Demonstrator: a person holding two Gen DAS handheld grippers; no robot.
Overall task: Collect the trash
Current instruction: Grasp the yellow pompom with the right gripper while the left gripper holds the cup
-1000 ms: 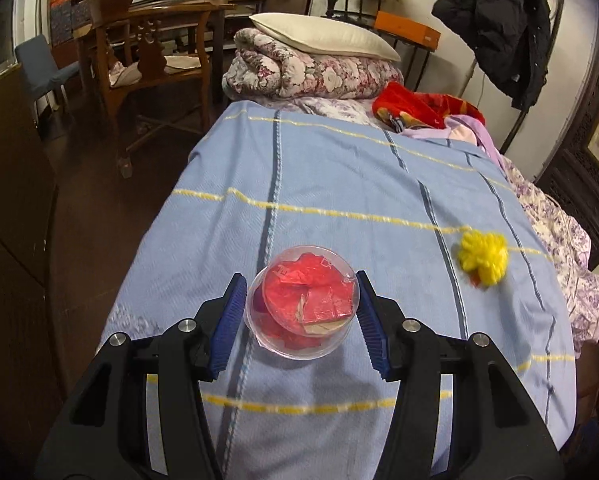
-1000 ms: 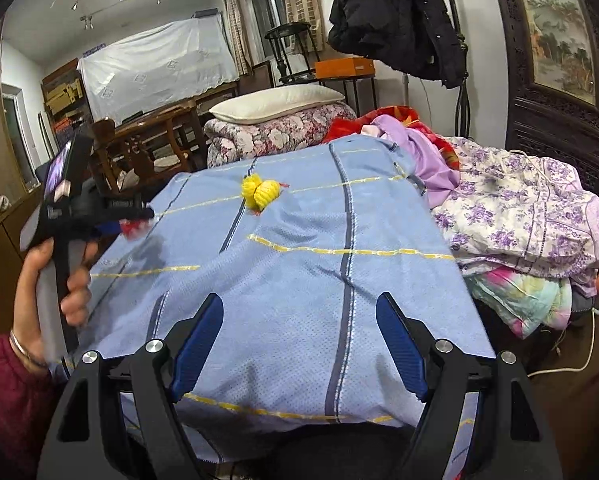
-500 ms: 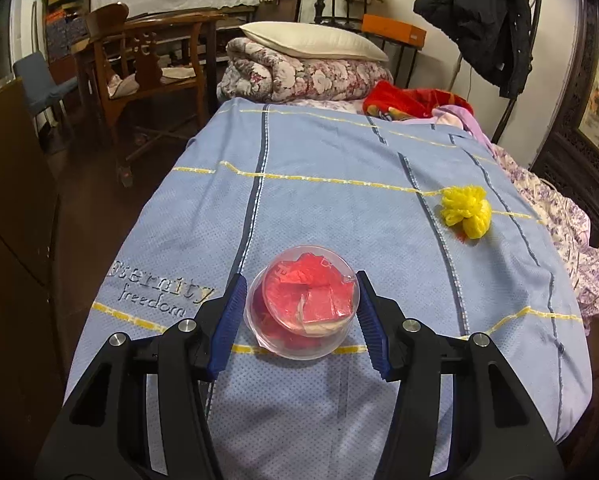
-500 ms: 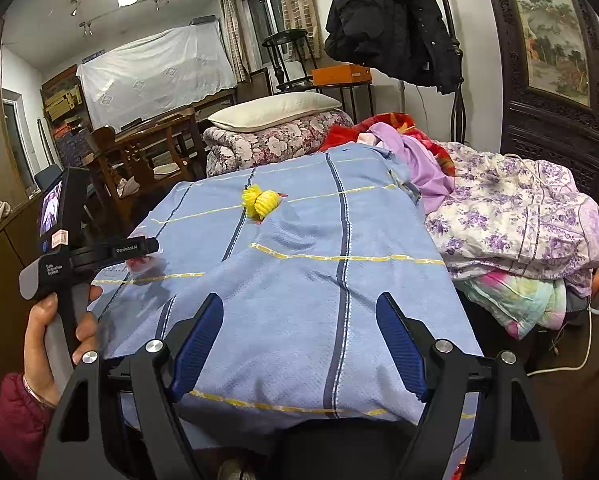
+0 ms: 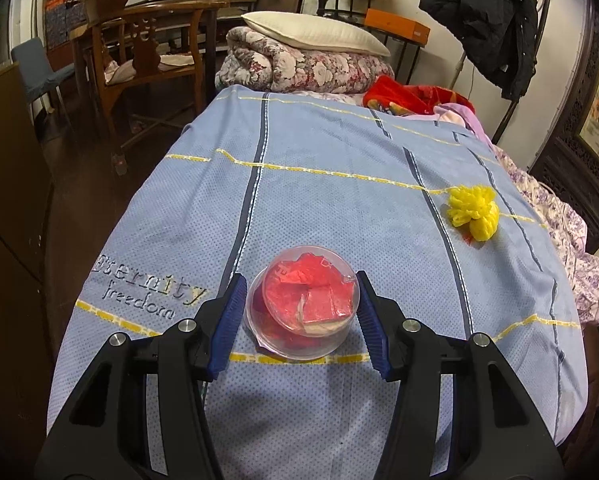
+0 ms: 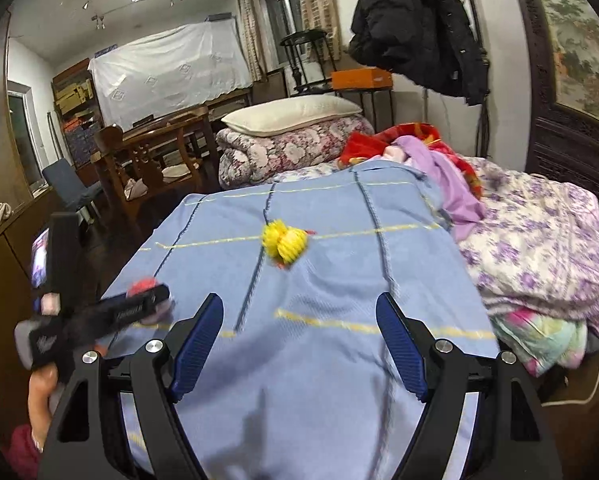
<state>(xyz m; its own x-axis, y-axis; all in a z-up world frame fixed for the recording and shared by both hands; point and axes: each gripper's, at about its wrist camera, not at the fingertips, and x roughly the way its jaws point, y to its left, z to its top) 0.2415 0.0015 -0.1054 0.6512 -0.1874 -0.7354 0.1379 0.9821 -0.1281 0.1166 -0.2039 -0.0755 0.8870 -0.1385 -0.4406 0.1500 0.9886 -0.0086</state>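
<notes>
My left gripper (image 5: 301,304) is shut on a clear plastic cup (image 5: 301,304) stuffed with red wrappers and holds it above the blue bedspread (image 5: 319,184). A yellow foam net (image 5: 473,210) with a red scrap under it lies on the spread, ahead and to the right. In the right wrist view the net (image 6: 285,242) lies ahead of my right gripper (image 6: 299,340), which is open and empty over the near part of the bed. The left gripper (image 6: 139,304) with the cup shows at the left there.
A rolled floral quilt (image 5: 307,68) with a pillow sits at the bed's far end. Red and purple clothes (image 6: 439,168) and a floral sheet (image 6: 539,240) pile along the right side. A wooden chair (image 5: 139,52) and dark floor lie to the left.
My left gripper has pulled back toward the foot of the bed with the cup. My right gripper has moved forward and left, bringing the yellow net closer to centre.
</notes>
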